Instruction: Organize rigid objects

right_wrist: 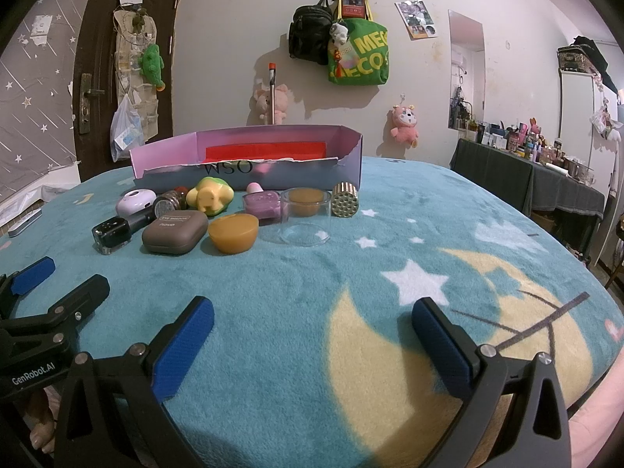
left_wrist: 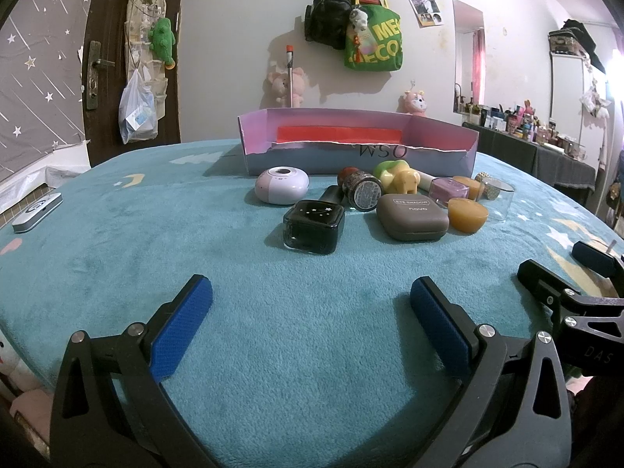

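Teal fleece blanket (left_wrist: pixel 195 257) covers surface; soft pile, unstable footing for small items. Cluster of rigid objects sits just before torn lilac cardboard box (left_wrist: pixel 429 156), none inside yet. Left claw (left_wrist: pixel 312 312) spread wide, empty, well short of cluster; right claw (right_wrist: pixel 312 327) likewise wide, empty. Risks: clear glass cylinder (right_wrist: pixel 306 216) slippery, may squirt from pads; black square glass bottle (left_wrist: pixel 314 226) touches neighbours, so approach could nudge grey eye-shadow case (left_wrist: pixel 413 216) or amber half-round block (left_wrist: pixel 468 214). Box's ragged low front edge may catch cargo.
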